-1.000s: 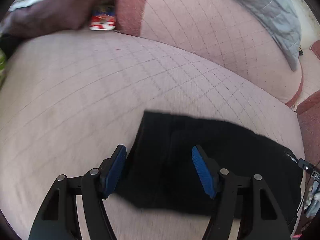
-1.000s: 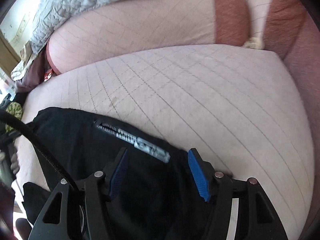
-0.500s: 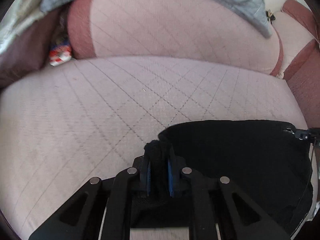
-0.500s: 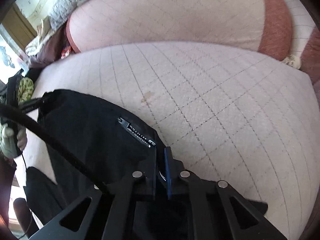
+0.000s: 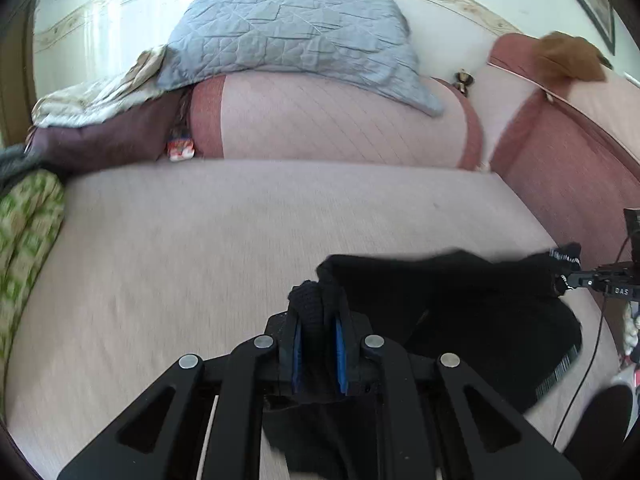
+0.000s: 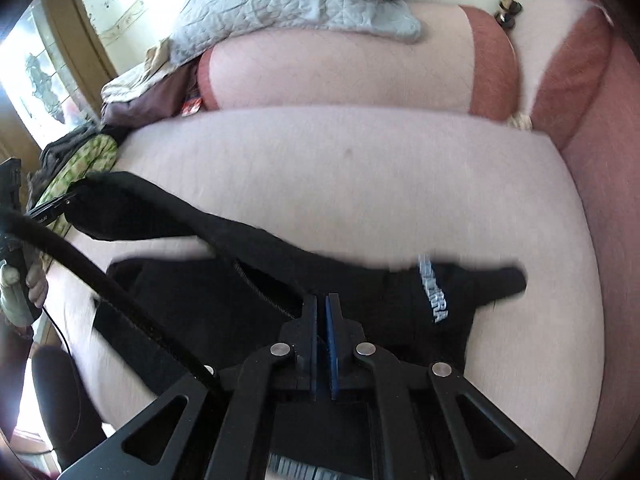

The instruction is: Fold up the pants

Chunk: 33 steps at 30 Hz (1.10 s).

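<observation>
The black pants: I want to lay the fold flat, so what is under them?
Under the black pants only the pink sofa seat shows. Whatever lies directly beneath the cloth is covered.

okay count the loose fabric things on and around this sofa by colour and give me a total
Black: 1, the black pants
Grey: 1, the grey quilted blanket
Green: 1, the green patterned cloth
Dark maroon: 1, the maroon cloth
Total: 4

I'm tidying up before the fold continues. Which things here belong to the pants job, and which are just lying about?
For the job:
- black pants
- left claw, shut on the pants
- right claw, shut on the pants
- sofa seat, the folding surface

Lying about:
- grey quilt
- green patterned cloth
- red and white packet
</observation>
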Each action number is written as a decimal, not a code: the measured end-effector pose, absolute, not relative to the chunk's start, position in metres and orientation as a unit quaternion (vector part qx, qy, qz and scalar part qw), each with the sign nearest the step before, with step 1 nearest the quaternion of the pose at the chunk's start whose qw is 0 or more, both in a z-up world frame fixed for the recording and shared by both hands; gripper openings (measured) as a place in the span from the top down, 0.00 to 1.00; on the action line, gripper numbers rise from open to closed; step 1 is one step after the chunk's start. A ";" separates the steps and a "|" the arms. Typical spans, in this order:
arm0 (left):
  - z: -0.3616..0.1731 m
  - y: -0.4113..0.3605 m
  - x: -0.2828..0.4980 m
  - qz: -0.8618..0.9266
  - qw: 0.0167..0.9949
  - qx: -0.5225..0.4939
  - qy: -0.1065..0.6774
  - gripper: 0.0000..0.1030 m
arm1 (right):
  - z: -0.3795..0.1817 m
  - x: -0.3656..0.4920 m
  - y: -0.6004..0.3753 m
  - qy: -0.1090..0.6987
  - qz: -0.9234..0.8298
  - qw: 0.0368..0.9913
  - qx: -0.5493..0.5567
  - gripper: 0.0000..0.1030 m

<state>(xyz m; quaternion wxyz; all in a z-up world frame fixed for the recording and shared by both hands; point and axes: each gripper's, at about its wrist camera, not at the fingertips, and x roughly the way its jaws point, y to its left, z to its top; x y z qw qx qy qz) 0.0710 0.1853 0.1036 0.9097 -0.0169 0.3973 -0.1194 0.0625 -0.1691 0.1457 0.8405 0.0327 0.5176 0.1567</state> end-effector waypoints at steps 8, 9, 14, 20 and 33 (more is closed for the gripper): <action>0.039 0.183 -0.036 -0.092 0.880 0.038 0.465 0.76 | 0.089 -0.042 -0.192 0.569 0.151 0.807 0.050 0.95; 0.036 0.184 -0.046 -0.087 0.878 0.039 0.469 0.76 | 0.084 -0.048 -0.192 0.571 0.145 0.807 0.045 0.94; 0.051 0.207 -0.073 -0.073 0.888 -0.005 0.453 0.60 | 0.087 -0.066 -0.194 0.572 0.115 0.812 0.011 0.87; 0.065 0.237 -0.061 -0.049 0.890 -0.098 0.442 0.54 | 0.125 -0.072 -0.187 0.534 0.117 0.837 -0.007 0.75; 0.021 0.231 -0.030 -0.025 0.859 -0.209 0.466 0.85 | 0.132 0.011 0.000 0.507 0.321 0.800 0.008 0.54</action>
